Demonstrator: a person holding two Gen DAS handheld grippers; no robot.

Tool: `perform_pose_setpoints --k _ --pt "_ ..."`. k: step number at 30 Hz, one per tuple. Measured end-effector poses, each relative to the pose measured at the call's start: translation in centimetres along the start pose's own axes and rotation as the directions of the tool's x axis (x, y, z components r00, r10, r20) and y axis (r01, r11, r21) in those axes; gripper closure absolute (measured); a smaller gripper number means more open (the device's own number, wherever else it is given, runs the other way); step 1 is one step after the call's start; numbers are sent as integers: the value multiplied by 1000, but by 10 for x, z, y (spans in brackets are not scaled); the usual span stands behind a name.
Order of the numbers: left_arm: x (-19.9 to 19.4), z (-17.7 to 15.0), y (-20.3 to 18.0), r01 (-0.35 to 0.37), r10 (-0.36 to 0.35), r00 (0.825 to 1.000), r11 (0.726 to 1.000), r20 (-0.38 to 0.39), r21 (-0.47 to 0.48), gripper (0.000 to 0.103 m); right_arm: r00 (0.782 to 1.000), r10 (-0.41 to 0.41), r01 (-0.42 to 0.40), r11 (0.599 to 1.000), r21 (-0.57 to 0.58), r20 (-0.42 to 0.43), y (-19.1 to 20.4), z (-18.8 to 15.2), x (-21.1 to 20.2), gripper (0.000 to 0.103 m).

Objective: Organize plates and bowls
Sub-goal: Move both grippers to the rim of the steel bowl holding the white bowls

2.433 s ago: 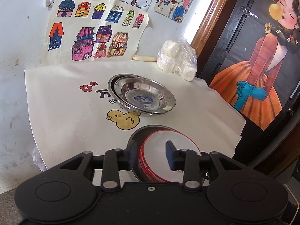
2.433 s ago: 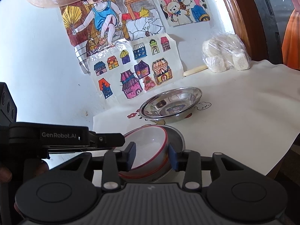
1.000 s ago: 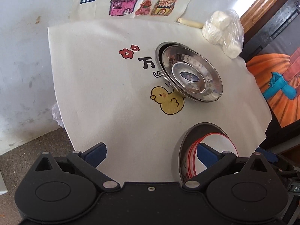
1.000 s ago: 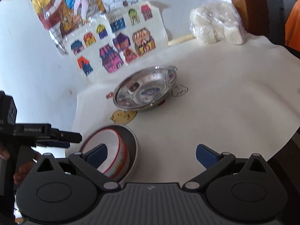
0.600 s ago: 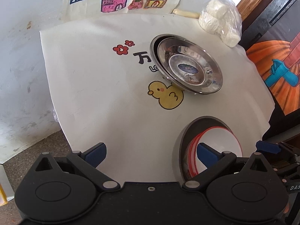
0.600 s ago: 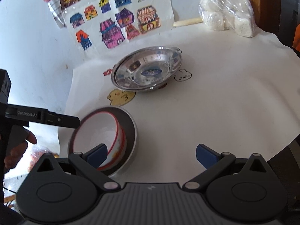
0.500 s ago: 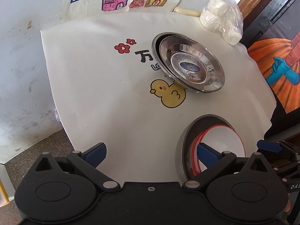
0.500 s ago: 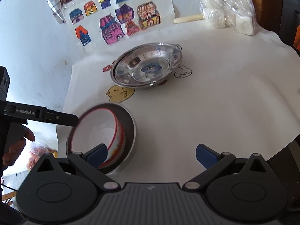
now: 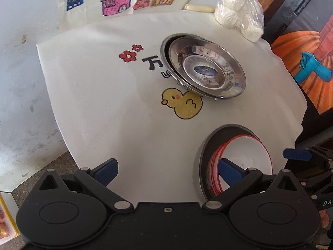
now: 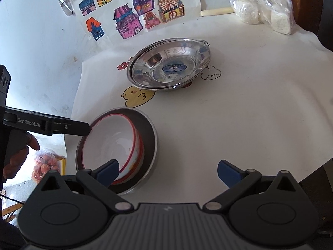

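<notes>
Left tongs (image 9: 167, 171) first: from my left wrist camera both blue pads are spread wide and hold nothing. The right-hand pad hangs over the near rim of the white bowls (image 9: 245, 158), which sit nested with red rims inside a dark plate (image 9: 205, 156) close to the near right edge of the white cloth (image 9: 100, 95). Further off, past the yellow duck print (image 9: 183, 106), the steel plates (image 9: 206, 70) lie stacked, the top one slid off-centre toward me and to the right. My worry here is that pad: if I drop or swing right without looking, I judge it could catch the bowl rim and tip the stack on its plate, and so near the cloth's edge it could go off the surface.

Right wrist camera next: right tongs (image 10: 167, 171) are also wide apart and empty, the left pad over the near rim of the white bowls (image 10: 112, 143). The top bowl looks tilted rather than seated flat, so I judge a nudge could rock it. The other tool's arm (image 10: 47, 123) points at the far bowl rim from the left, with a hand (image 10: 16, 156) behind it; two tools converging on one stack risks a knock. The steel plates (image 10: 169, 66), being offset and slick, may slide if I pinch only the top rim. A bag of white lumps (image 10: 264, 6) sits well clear.
</notes>
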State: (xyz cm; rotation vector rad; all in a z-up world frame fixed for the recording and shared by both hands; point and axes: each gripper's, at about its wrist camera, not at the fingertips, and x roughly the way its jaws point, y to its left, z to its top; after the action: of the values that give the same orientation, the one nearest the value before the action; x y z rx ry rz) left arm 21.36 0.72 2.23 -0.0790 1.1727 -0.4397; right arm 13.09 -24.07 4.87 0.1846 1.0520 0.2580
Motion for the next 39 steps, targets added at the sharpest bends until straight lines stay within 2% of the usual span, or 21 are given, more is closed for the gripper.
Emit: perform_pose_setpoints --k 9,21,39 --pt "-3 -2 2 3 -3 1000 1000 -12 15 1 1000 4 -4 1000 10 -10 -2 -1 -3 0" --pt "1 -5 0 -44 46 998 998 -37 44 1 999 -6 7 1000 30 -32 -5 -3 -3 0" --pt "1 -6 -1 -48 49 999 997 -5 66 1 997 -7 8 1000 14 -81 -3 -4 10 0"
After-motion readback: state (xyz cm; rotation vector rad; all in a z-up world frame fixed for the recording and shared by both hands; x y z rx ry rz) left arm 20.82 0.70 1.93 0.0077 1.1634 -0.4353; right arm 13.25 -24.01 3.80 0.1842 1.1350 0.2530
